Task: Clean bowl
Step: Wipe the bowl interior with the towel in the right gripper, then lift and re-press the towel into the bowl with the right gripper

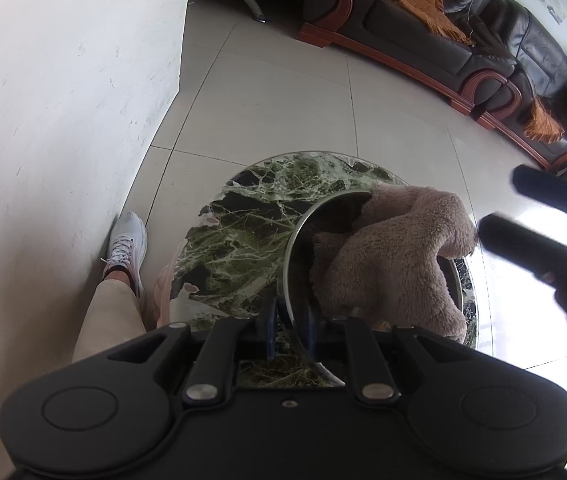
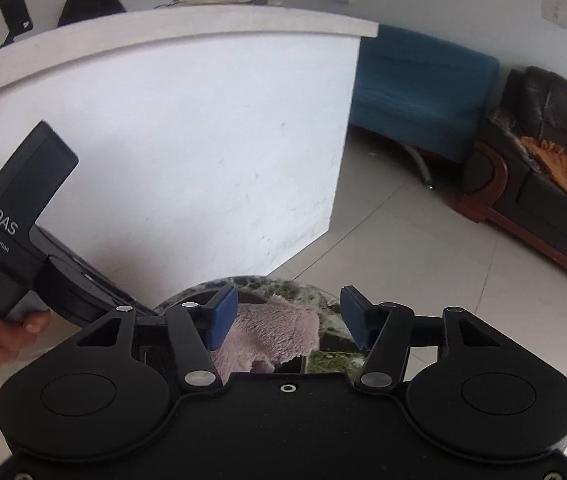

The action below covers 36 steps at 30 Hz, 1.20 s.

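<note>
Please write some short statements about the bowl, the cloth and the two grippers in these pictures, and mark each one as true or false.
1. The left gripper is shut on the rim of the bowl. True.
2. The cloth lies flat on the floor. False: it is bunched up in the bowl and hangs over the rim.
3. The right gripper is clamped on the cloth. False: its fingers stand apart, with the cloth seen between them but not pressed.
4. The bowl stands on a round table with a green marble pattern. True.
5. The bowl is made of blue plastic. False: it is shiny metal.
</note>
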Each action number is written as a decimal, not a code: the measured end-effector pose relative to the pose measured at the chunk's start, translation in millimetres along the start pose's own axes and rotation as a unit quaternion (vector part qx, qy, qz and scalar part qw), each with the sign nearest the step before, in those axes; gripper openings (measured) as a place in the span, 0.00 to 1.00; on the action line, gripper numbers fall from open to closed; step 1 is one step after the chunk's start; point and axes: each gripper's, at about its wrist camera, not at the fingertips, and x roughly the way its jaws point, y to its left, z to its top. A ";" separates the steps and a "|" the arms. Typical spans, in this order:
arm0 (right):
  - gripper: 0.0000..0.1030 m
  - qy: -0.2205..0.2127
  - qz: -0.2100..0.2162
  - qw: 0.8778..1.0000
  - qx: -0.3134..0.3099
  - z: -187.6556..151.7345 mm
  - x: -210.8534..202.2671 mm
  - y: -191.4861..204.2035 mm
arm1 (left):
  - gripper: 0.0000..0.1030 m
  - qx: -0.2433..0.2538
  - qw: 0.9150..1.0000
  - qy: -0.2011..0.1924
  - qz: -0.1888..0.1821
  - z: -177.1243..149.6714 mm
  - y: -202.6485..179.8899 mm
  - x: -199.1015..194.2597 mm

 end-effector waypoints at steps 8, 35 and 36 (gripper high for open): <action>0.51 0.019 0.052 0.992 -0.112 5.5 25.1 5.8 | 0.13 0.006 1.000 0.003 -0.001 1.1 -0.1 0.5; 0.12 0.010 0.090 0.993 0.081 7.3 -6.9 -18.1 | 0.14 0.012 1.000 0.006 0.004 0.5 -3.5 3.5; 0.13 0.003 0.095 0.990 0.101 9.3 -11.4 -22.5 | 0.14 0.011 1.000 0.006 0.004 0.6 -3.6 3.7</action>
